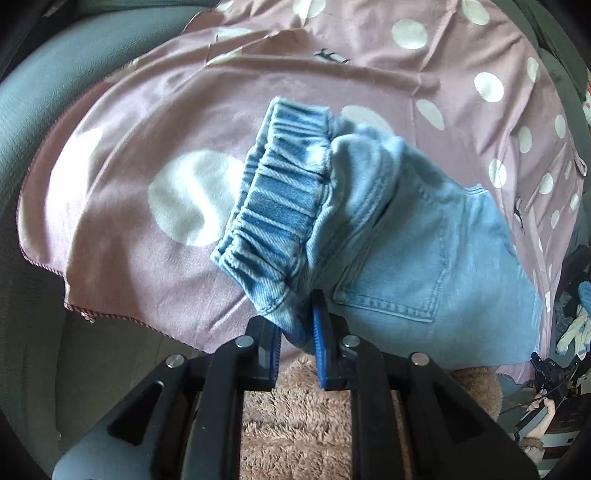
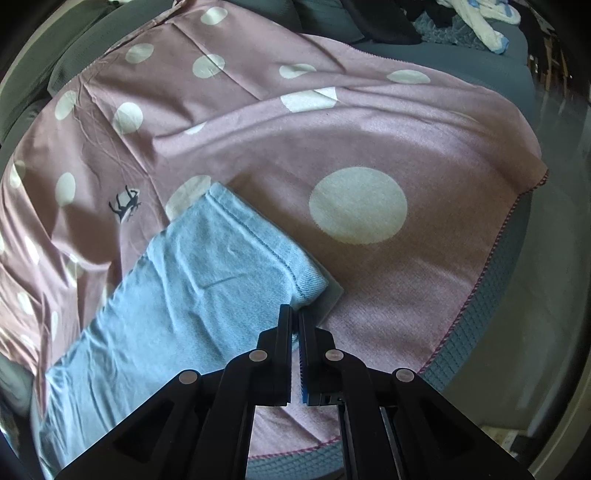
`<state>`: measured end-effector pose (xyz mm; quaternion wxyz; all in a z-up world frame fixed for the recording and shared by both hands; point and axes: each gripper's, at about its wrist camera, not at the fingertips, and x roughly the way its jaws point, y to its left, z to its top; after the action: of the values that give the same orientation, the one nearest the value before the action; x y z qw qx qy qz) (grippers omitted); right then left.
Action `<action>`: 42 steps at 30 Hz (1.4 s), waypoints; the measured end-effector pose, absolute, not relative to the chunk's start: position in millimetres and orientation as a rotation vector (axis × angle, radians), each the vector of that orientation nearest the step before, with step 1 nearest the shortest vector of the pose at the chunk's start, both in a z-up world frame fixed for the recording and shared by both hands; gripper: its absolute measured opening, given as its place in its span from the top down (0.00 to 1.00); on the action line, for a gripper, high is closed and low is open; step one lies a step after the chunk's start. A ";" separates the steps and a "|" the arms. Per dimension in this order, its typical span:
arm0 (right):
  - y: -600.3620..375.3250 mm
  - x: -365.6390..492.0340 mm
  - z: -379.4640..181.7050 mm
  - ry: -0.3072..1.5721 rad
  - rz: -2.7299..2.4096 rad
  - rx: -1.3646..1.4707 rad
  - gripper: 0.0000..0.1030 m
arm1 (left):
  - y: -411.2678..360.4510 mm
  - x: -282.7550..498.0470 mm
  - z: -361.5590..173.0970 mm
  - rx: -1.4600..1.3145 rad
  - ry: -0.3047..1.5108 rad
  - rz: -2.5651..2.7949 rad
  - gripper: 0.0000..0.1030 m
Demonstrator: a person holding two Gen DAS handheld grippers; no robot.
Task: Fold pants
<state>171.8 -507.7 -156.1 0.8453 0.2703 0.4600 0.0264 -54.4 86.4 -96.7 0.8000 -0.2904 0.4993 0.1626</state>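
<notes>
A wide pink blanket with white polka dots (image 1: 155, 122) covers most of both views, spread over a grey-blue textured couch cushion (image 2: 476, 343) whose edge shows beyond the blanket's stitched hem. On the blanket lie the light blue denim pants (image 1: 424, 254), reaching across it from the waist end in the left wrist view to the leg end in the right wrist view. Their gathered elastic waistband (image 1: 273, 206) is raised and turned over toward the camera, with a back pocket (image 1: 399, 288) showing just beside it. The left gripper (image 1: 297, 332) has its jaws pinching a bunched fold of denim below the waistband. The right gripper (image 2: 295, 325) has its jaws pressed almost together, nipping the hemmed corner of the pant leg (image 2: 306, 288). Under the left gripper sits a tan fluffy rug (image 1: 295, 424). A heap of white and dark clothes (image 2: 476, 18) lies at the couch's far end, well apart from the pants.
</notes>
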 end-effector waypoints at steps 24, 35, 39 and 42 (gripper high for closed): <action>-261.9 164.5 -17.7 0.862 0.635 0.072 0.52 | 121.6 -34.1 -68.2 -0.602 0.980 0.346 0.50; -95.4 178.5 -29.9 0.964 0.905 -0.166 0.52 | 118.2 -35.8 -80.5 -0.579 0.982 0.363 0.50; -74.0 179.3 -45.3 1.002 0.900 -0.260 0.52 | 118.1 -35.2 -81.9 -0.573 0.980 0.364 0.48; -65.6 176.2 -52.7 1.018 0.907 -0.298 0.72 | 119.8 -36.0 -83.8 -0.585 0.977 0.360 0.47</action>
<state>176.2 -65.6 -52.7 0.7662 -0.1374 0.4686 0.4177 -36.0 119.8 -83.8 0.8269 -0.2753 0.4601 0.1697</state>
